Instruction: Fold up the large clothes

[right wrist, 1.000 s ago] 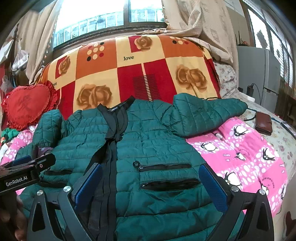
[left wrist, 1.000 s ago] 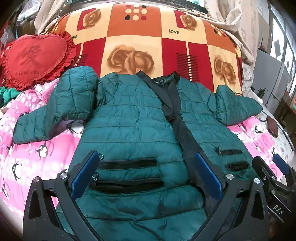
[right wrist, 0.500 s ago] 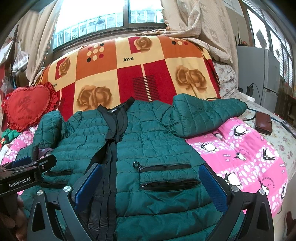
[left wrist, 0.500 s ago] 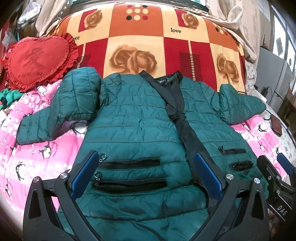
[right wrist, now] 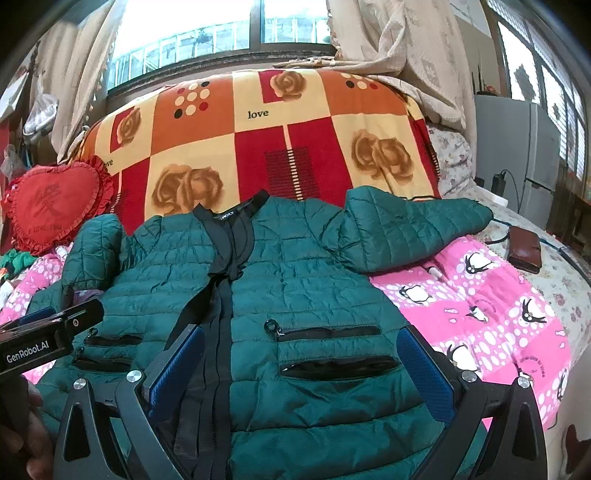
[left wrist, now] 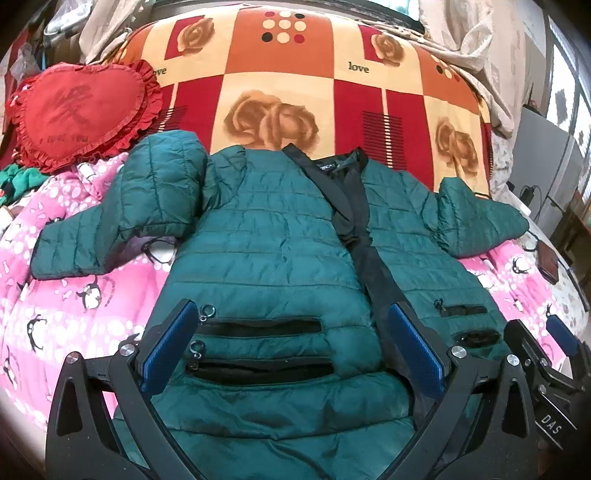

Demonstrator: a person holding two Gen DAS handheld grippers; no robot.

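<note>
Blanket (left wrist: 288,85) with rose checks lay beyond the green puffer jacket (left wrist: 266,258), which lay face-up, sleeves out, on a pink penguin quilt (right wrist: 491,306). Left gripper (left wrist: 291,350) and right gripper (right wrist: 303,369) hung spread above the jacket's hem, gripping nothing.

A home bedroom: a bed spread with a pink penguin-print quilt (right wrist: 495,314), a red heart-shaped frilled cushion (left wrist: 77,110) at its head, a curtained window (right wrist: 221,29) behind that.
</note>
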